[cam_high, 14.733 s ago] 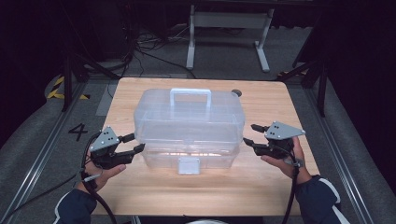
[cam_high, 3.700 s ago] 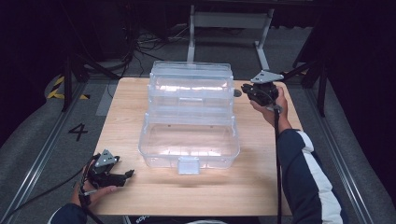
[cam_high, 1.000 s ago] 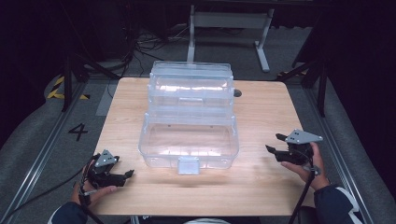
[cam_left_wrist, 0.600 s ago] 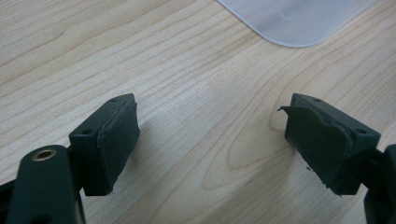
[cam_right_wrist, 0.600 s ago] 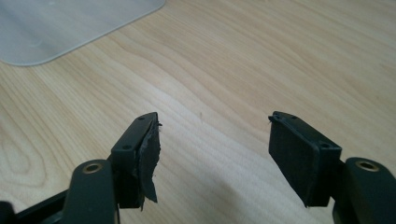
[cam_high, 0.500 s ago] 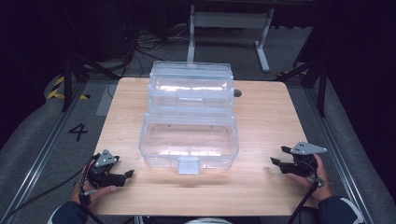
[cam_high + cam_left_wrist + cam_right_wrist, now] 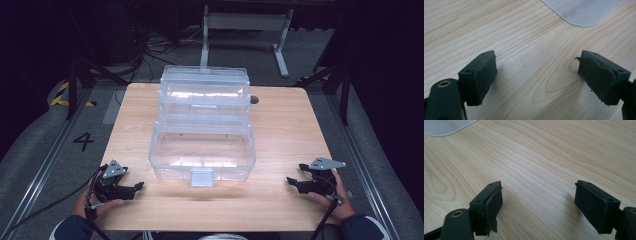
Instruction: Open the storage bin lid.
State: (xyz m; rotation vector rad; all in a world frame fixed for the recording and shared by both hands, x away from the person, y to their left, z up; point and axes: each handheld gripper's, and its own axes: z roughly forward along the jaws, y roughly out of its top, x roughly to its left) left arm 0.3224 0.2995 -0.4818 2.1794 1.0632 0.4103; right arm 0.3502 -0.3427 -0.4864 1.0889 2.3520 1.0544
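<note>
Left gripper [image 7: 131, 187] is resting at the near left table [image 7: 290, 125] edge, jaws apart, nothing between them. Right gripper [image 7: 293, 182] is sitting near right, its jaws having just been opening, also empty. Clear plastic box [image 7: 202, 150] is standing mid-table between them, lid [image 7: 204, 87] tilted up behind. Risk: a careless reach nudging the light box could be sliding it or dropping the lid shut.

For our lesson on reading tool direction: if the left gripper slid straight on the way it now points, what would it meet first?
The left gripper, jaws open and empty, points right along the light wooden table. It would probably meet the near front of the open clear plastic storage box, or just pass it; depth is unclear.
</note>
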